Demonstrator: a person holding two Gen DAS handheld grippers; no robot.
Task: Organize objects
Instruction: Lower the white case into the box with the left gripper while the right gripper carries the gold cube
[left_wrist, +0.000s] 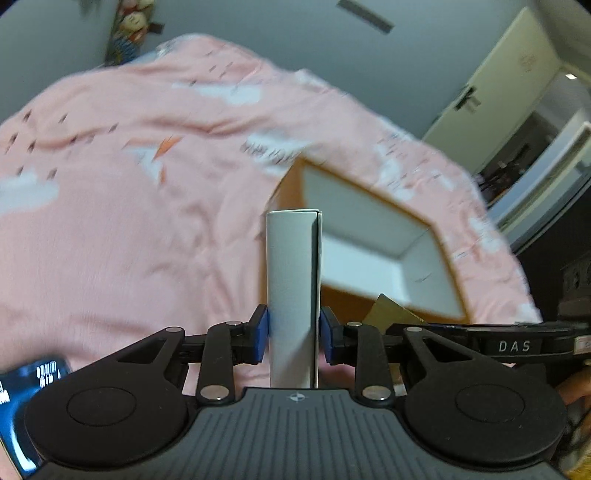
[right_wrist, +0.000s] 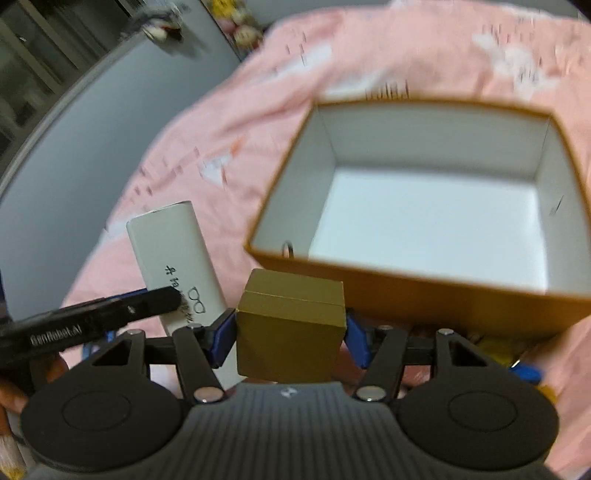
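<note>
on a pink bedspread (right_wrist: 229, 122) an open box (right_wrist: 436, 280) waits (seemingly empty) as the left gripper (left_wrist: 294, 332) pinches a white case (left_wrist: 293, 280) and the right gripper (right_wrist: 290, 332) pinches a gold cube (right_wrist: 290, 328), likely for packing.

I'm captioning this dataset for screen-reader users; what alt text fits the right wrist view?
The right gripper clamps a small gold box just short of an open orange box with a white interior, on a pink bedspread. At left, the left gripper holds a white case.

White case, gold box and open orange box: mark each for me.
white case (left_wrist: 291, 288), left wrist view, its narrow upper face.
gold box (right_wrist: 290, 332), right wrist view, its front face.
open orange box (right_wrist: 424, 229), right wrist view, its white floor.
</note>
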